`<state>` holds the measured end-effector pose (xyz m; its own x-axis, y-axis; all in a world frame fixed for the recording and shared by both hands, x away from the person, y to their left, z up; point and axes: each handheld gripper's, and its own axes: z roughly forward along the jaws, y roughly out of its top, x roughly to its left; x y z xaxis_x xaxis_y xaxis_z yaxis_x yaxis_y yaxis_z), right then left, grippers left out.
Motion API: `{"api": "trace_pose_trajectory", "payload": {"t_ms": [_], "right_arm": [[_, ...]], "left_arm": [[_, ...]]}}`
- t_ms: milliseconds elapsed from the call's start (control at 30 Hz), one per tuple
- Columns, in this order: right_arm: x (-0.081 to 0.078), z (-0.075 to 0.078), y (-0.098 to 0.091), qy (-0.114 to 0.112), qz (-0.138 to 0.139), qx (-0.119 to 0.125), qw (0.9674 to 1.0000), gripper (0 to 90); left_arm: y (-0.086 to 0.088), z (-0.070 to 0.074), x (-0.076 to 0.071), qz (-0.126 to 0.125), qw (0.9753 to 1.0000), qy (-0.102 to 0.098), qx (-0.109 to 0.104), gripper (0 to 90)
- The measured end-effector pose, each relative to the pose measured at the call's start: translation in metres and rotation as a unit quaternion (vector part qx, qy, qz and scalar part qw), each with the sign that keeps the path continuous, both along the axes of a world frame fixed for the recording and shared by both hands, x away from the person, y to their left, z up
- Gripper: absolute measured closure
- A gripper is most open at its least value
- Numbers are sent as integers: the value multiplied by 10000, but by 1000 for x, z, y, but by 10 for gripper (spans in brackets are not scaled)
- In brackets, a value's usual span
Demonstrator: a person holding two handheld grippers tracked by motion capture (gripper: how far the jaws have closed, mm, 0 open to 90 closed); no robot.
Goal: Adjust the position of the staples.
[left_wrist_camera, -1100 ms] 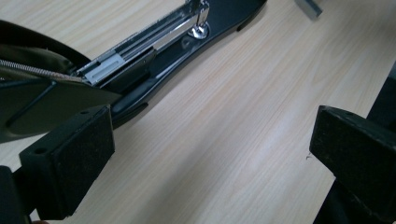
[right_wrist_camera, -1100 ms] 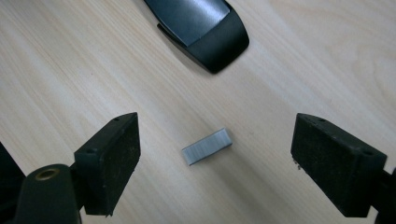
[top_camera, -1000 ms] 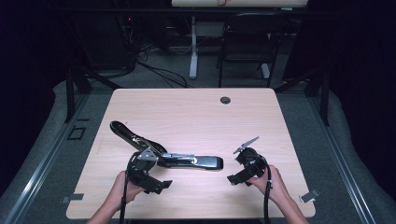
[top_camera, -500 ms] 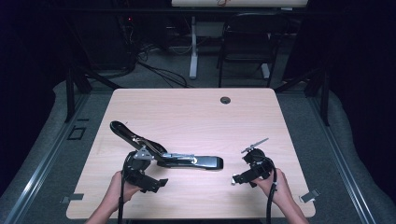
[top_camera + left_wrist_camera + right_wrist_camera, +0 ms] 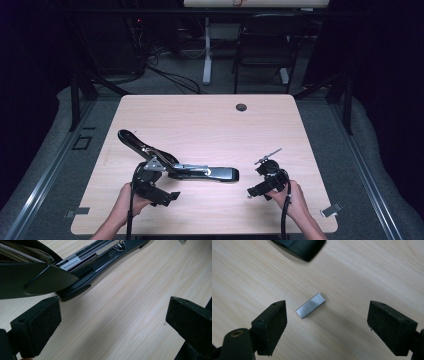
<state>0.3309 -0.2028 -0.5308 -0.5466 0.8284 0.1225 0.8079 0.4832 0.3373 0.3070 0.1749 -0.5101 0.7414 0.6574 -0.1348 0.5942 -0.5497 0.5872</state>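
Right tongs (image 5: pixel 325 327) have drawn back, gaping over staples (image 5: pixel 310 305)

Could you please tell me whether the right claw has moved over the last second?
Yes. The right claw has drawn back toward the table's near edge and slightly rightward, away from the stapler.

A black metal stapler (image 5: pixel 200 172) lies swung open on the pale wooden worktop (image 5: pixel 210 125), its top arm raised to the left. A small silver strip of staples (image 5: pixel 310 305) lies flat beside its front end.
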Motion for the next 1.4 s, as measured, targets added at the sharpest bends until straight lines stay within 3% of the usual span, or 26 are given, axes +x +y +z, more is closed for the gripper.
{"api": "trace_pose_trajectory", "payload": {"t_ms": [267,367,567,600,633,700,967,1067,1100,1133,1167,1200,1233,1400], "right_arm": [[8,-8,9,-84,44,-248,9996,221],[9,-10,9,-116,-30,-235,9997,232],[11,-13,14,-92,97,-383,9992,242],[10,-15,16,-179,-14,-276,9995,243],[12,-14,16,-155,103,-392,9991,244],[13,-16,18,-177,104,-382,9991,256],[13,-16,16,-194,89,-548,9983,337],[12,-17,13,-292,-52,-448,9986,384],[14,-13,11,-141,76,-608,9980,407],[14,-12,9,-142,153,-669,9975,433],[12,-16,11,-291,-120,-410,9987,454],[11,-16,10,-377,-150,-387,9984,476],[14,-11,7,-175,80,-601,9980,484],[14,-11,7,-216,24,-378,9990,538]], "left_arm": [[0,-1,0,6,10000,5,38,1],[-1,-1,1,-10,10000,26,49,1],[-2,-1,0,-24,10000,22,74,4],[-2,-1,0,-22,10000,27,74,4],[-2,-1,0,-33,10000,29,82,5],[-2,-2,0,-45,9999,29,106,5],[-1,-2,0,-14,9999,37,113,8],[-2,-2,0,-22,9999,37,113,8],[-2,-2,0,-23,9999,38,113,8],[-2,-2,0,-25,9999,40,107,8],[-2,-2,0,-26,9999,44,99,8],[-2,-2,0,-30,9999,49,98,9],[-2,-2,0,-36,9999,52,92,9],[-2,-2,0,-59,9999,46,115,9]]}}
